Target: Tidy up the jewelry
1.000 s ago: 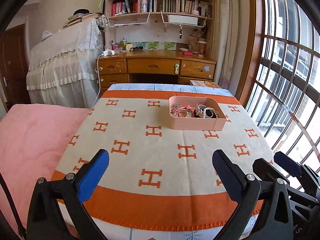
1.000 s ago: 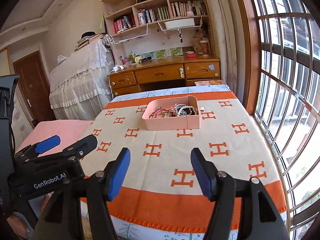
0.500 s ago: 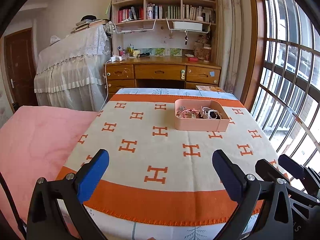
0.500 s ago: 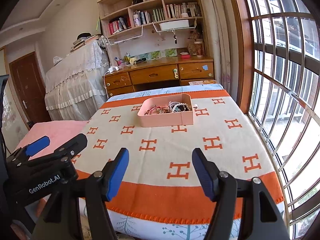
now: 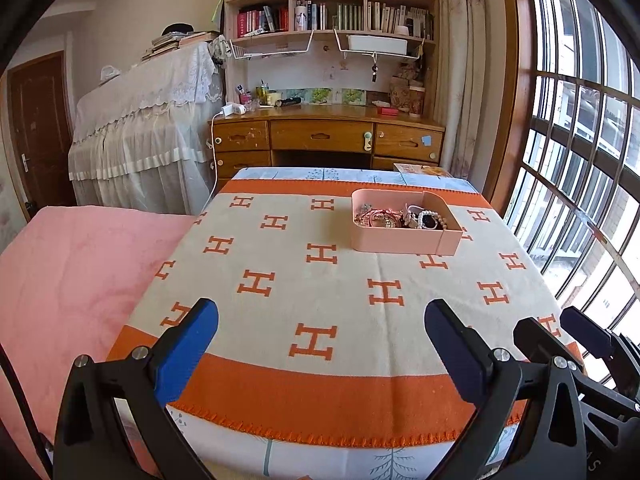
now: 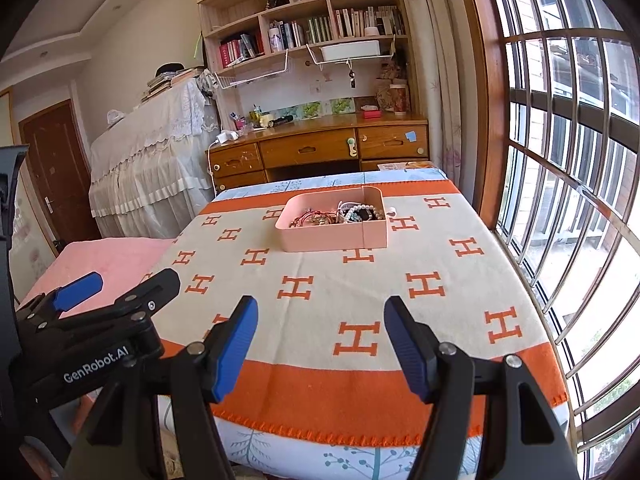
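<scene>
**Grippers pull back from the jewelry tray**

Both views have drawn back since a second ago. Left gripper (image 5: 320, 336) and right gripper (image 6: 320, 328) hover wide open, empty, near the blanket's edge. Tangled bracelets (image 5: 400, 218) sit in the pink rectangular plastic tray (image 6: 332, 238), well apart. Grabbing one strand could drag others out.

Sunny bedroom, big window with bars (image 6: 568, 184) on the right, wooden desk (image 5: 328, 140) with drawers, bookshelf (image 5: 332, 4) full of books above, brown door (image 5: 38, 132) on the left, white lace cover (image 5: 144, 120) over something tall
</scene>
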### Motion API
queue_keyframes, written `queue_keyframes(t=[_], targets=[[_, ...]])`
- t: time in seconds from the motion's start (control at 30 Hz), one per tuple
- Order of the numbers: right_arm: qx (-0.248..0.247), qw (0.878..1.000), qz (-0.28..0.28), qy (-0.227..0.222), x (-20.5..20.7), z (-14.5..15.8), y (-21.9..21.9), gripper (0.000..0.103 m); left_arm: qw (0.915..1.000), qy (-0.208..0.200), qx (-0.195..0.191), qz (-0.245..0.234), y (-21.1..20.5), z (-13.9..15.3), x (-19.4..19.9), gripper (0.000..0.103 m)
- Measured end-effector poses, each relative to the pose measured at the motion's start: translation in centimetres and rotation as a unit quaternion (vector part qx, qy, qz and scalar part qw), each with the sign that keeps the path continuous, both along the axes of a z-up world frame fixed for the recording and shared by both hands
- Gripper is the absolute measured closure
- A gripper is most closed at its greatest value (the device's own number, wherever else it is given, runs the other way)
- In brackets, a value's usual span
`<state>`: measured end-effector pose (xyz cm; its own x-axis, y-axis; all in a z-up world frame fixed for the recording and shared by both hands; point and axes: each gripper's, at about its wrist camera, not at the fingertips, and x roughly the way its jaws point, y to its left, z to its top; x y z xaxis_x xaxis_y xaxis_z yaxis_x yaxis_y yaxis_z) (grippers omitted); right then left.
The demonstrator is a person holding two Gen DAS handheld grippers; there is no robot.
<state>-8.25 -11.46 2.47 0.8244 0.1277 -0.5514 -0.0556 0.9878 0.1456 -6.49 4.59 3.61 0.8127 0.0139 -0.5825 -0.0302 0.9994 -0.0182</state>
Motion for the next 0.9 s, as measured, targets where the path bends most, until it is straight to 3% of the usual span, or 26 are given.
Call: queue_keyframes(t=[0.9], targets=[[0.002,1.0,0.001,0.008,-0.2,-0.9,0.0,0.037,0.9999,0.015,0.001,0.008,0.6,-1.1,-0.1,0.001]])
